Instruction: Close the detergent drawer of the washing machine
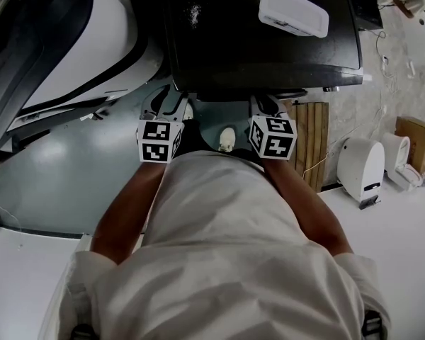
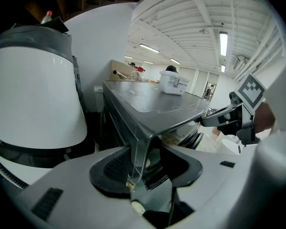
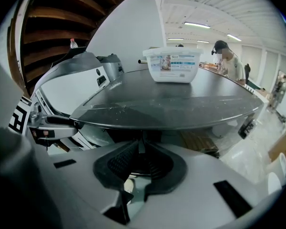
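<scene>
**Washing machine, front edge, with two hand-held grippers**

Main item: washing machine, dark top, directly ahead of the person. Its detergent drawer cannot be made out in any view, because the top's front edge hides the front face.

At the front-left corner: left gripper, jaws wide, the corner between them and not pressed.

Along the front edge towards the right: right gripper, jaw tips drawn together, nothing between.

At the rear-right corner: white tub.

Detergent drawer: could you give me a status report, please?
Left gripper open at washing machine corner. Right gripper shut at its front edge. Drawer out of sight. White lidded box on top, clear.
</scene>
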{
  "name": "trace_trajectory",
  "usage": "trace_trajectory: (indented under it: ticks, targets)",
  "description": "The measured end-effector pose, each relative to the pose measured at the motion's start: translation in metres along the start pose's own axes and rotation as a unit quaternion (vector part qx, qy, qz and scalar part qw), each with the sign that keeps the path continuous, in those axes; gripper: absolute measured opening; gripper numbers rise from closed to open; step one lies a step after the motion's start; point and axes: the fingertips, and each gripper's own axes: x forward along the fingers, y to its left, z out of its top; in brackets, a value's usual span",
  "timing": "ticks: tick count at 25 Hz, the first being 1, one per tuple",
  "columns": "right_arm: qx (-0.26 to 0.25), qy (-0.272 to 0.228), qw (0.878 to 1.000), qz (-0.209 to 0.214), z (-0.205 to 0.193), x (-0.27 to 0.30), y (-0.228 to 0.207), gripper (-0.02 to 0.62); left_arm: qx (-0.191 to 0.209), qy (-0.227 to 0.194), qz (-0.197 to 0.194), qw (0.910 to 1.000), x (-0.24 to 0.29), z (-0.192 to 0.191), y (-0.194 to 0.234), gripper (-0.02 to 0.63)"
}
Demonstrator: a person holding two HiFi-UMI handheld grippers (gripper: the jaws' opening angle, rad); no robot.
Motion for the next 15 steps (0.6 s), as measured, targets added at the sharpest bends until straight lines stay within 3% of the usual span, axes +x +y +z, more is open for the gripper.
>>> trace_trajectory:
  ticks: [15]
  targets:
    - [-0.031, -0.003, 0.999, 0.015, -0.004, -0.0036, 0.0041, 0.054, 0.0, 0.009, 0.005, 1.0, -0.0058, -0.0078, -0.0003, 0.175]
